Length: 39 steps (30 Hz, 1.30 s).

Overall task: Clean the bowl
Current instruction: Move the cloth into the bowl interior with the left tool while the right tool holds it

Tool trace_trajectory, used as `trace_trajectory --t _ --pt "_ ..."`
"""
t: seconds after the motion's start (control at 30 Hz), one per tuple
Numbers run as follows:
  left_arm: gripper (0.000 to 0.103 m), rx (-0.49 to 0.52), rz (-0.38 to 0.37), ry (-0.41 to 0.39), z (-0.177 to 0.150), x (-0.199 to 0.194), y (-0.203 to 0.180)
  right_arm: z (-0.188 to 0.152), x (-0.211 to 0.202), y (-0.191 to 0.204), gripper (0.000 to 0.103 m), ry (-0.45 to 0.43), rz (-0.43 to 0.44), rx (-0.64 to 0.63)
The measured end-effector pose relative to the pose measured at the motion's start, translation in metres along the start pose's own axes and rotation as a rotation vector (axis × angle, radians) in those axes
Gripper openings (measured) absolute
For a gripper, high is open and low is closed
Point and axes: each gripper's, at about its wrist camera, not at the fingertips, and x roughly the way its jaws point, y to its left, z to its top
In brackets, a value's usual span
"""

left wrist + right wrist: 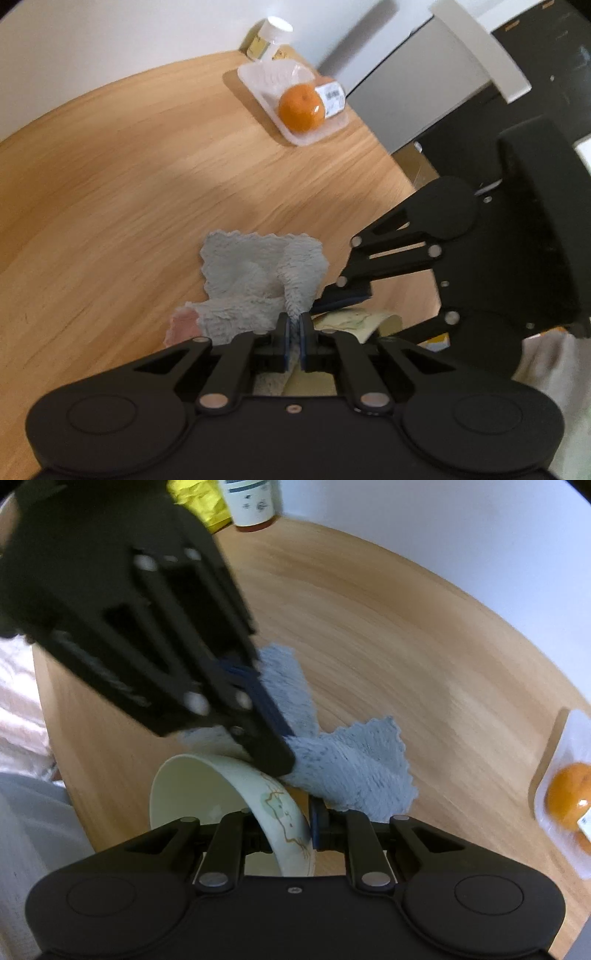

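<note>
Your left tool (294,332) is pinched narrow on a fold of the blue-grey cloth (255,273), and the rest of that cloth spills forward and to the left of its tips. Your right tool (286,830) is clamped on the rim of the bowl (207,794), one finger inside and one outside against the painted wall, holding the bowl tipped on edge above the table (388,635) with its mouth facing left in the right wrist view.

What matters is this: the cloth bunches against the bowl's outer, far rim, while the pale inside opens away from it, towards your left. I judge the cloth must come round over the rim to reach the inside. Whether the inside is already wiped, the views do not settle.

Beyond, a tray (255,79) with an orange (301,107) sits well apart.
</note>
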Motion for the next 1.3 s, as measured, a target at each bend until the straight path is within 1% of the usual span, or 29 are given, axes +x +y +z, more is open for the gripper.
trace_trajectory --t 0.07,0.1,0.17,0.3,0.4,0.47,0.57,0.67,0.77,0.8,0.83,0.87,0.9,0.97,1.03,1.1,1.2,1.3 --pt "0.003 0.006 0.012 0.019 0.0 0.007 0.001 0.0 -0.002 -0.001 0.018 -0.001 0.0 0.007" --pt "0.003 0.023 0.022 0.04 0.0 0.014 0.002 0.001 -0.002 -0.002 0.018 -0.002 0.0 0.008" --pt "0.002 0.03 0.02 0.063 -0.003 0.024 0.005 0.0 -0.008 0.0 0.018 -0.003 -0.003 0.006" --pt "0.002 0.003 -0.015 0.046 -0.005 0.023 0.013 0.0 -0.019 0.006 0.018 0.0 -0.012 -0.006" --pt "0.003 0.016 -0.012 0.039 -0.006 0.018 0.011 0.001 -0.021 0.005 0.018 -0.002 -0.01 0.009" --pt "0.003 0.018 -0.022 0.023 -0.005 0.006 0.011 0.003 -0.023 0.004 0.018 -0.002 -0.009 0.017" --pt "0.003 0.013 -0.072 -0.021 -0.006 -0.016 0.008 0.005 -0.026 0.001 0.018 -0.006 -0.014 0.031" --pt "0.004 0.053 -0.1 -0.037 -0.01 -0.033 -0.005 0.006 -0.031 -0.002 0.018 -0.008 -0.011 0.049" --pt "0.004 0.097 -0.106 -0.023 -0.015 -0.042 -0.017 0.006 -0.039 -0.004 0.018 -0.009 -0.005 0.061" --pt "0.004 0.12 -0.101 0.002 -0.017 -0.042 -0.021 0.006 -0.042 -0.004 0.018 -0.009 -0.004 0.062" --pt "0.004 0.123 -0.1 0.007 -0.018 -0.041 -0.022 0.006 -0.044 -0.003 0.018 -0.009 -0.003 0.063" --pt "0.004 0.14 -0.072 0.022 -0.018 -0.039 -0.024 0.007 -0.046 -0.003 0.018 -0.009 -0.003 0.063" --pt "0.004 0.133 -0.062 0.028 -0.018 -0.037 -0.022 0.007 -0.049 -0.003 0.018 -0.009 -0.004 0.063" --pt "0.004 0.117 -0.068 0.016 -0.017 -0.037 -0.018 0.009 -0.053 -0.002 0.017 -0.008 -0.005 0.062" --pt "0.004 0.114 -0.077 0.01 -0.015 -0.035 -0.015 0.008 -0.048 -0.007 0.016 -0.007 -0.005 0.063" --pt "0.004 0.1 -0.086 0.005 -0.015 -0.034 -0.011 0.008 -0.054 -0.008 0.016 -0.003 -0.007 0.065" --pt "0.004 0.079 -0.09 0.003 -0.016 -0.031 -0.005 0.006 -0.066 -0.012 0.016 -0.002 0.002 0.095" --pt "0.004 0.063 -0.075 0.011 -0.023 -0.027 0.001 0.003 -0.077 -0.016 0.014 -0.001 0.013 0.129"
